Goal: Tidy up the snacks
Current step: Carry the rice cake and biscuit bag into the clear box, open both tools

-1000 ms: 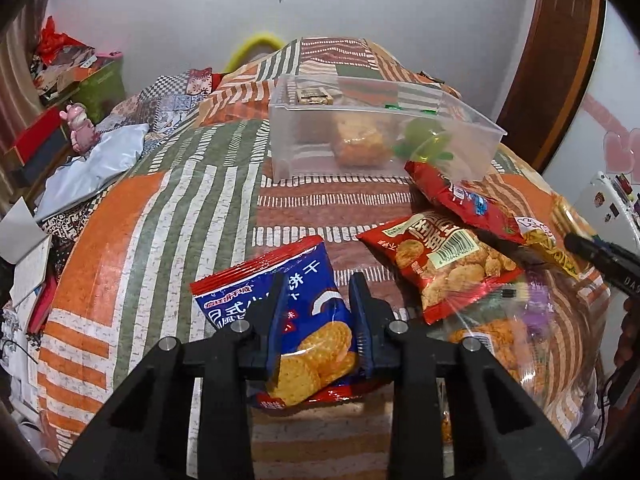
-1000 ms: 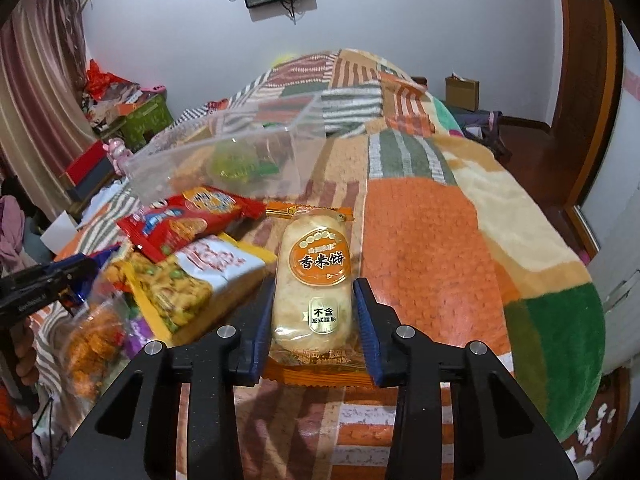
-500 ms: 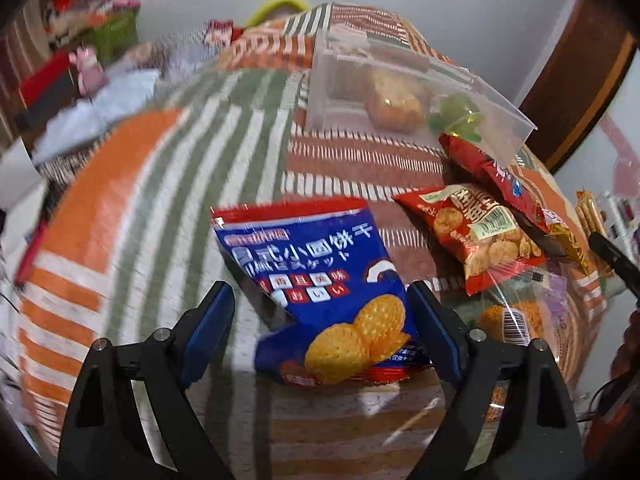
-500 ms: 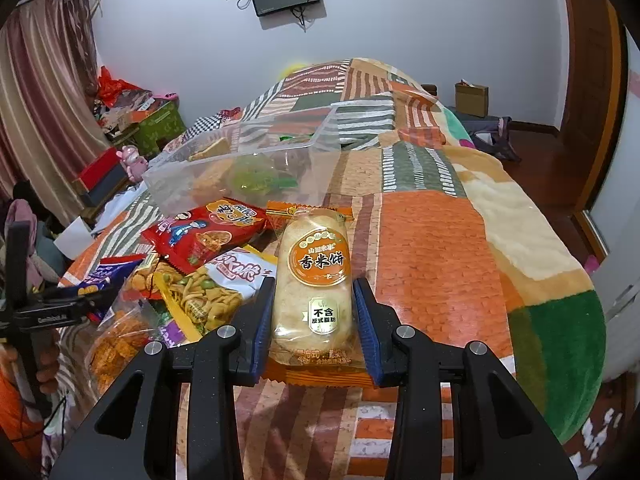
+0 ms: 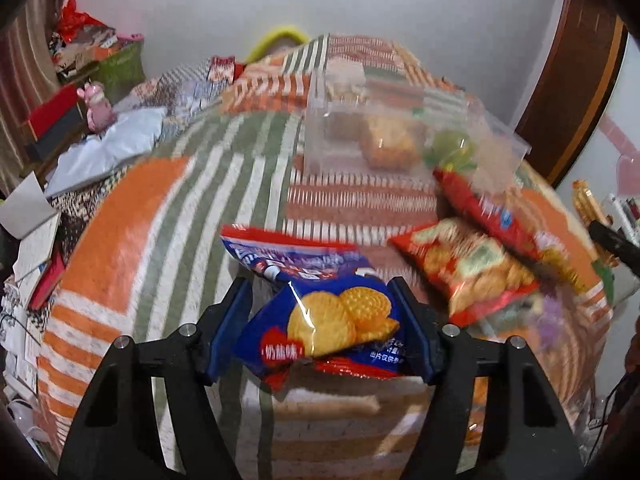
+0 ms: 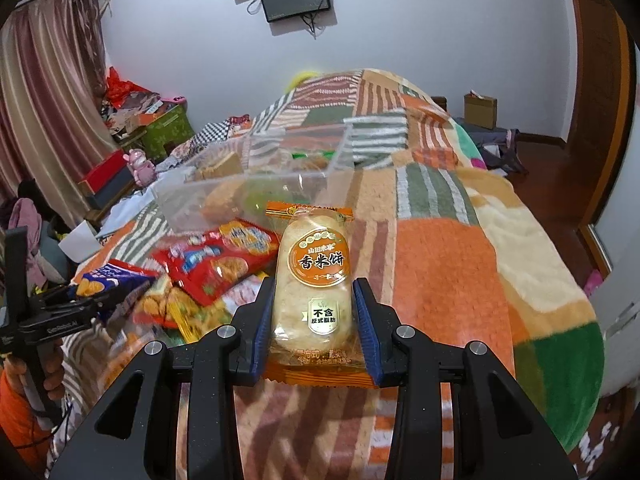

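My left gripper (image 5: 320,324) is shut on a blue biscuit bag (image 5: 324,320), which is crumpled between the jaws and lifted off the bed. My right gripper (image 6: 314,312) is shut on an orange rice cracker pack (image 6: 314,280) and holds it upright above the blanket. A clear plastic bin (image 5: 400,136) sits farther back on the bed with a few snacks inside; it also shows in the right wrist view (image 6: 256,176). The left gripper (image 6: 100,300) with the blue bag shows at the left of the right wrist view.
Red snack bags (image 5: 464,268) and other loose packets (image 6: 212,260) lie on the striped patchwork blanket (image 5: 160,208) between the grippers and the bin. Clutter, boxes and a pink toy (image 5: 98,106) stand off the bed's left side. A wooden door (image 5: 576,80) is at right.
My left gripper opened wide around the blue biscuit bag, then shut on it and lifted it. My right gripper has risen with the rice cracker pack still held.
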### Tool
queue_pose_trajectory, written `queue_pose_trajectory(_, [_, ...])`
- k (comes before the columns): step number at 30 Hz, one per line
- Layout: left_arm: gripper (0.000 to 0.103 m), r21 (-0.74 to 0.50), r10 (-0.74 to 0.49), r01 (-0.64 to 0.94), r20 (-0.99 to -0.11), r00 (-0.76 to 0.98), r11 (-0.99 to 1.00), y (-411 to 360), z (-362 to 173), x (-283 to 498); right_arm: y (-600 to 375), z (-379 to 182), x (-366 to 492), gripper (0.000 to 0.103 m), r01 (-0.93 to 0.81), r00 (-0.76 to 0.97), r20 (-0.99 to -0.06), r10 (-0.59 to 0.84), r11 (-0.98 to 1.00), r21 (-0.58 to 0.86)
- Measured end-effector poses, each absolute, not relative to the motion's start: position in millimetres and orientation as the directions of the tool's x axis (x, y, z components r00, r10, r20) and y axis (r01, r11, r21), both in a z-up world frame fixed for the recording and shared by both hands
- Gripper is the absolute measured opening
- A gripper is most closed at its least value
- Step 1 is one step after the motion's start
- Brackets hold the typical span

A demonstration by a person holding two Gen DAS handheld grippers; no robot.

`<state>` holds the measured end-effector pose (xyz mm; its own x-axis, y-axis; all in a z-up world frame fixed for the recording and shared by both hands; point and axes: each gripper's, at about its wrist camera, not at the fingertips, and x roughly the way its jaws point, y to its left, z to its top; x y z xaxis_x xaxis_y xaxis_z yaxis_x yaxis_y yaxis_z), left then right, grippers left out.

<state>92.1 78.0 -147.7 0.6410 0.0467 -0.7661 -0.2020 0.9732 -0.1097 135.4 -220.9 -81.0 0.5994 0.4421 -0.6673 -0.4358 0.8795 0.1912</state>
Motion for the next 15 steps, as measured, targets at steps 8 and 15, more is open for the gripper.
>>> queue_pose_trajectory(8, [0.068,-0.123,0.038,-0.167,-0.684,0.729,0.978,82,-102,118,-195,-62,162,0.035,-0.465,0.621,-0.626,0.472,0.865,0.189])
queue_pose_trajectory(15, [0.067,-0.133,0.013,-0.126,-0.634,0.773,0.983,83,-67,157,-175,-58,191,0.035,-0.483,0.619,-0.628,0.472,0.859,0.169])
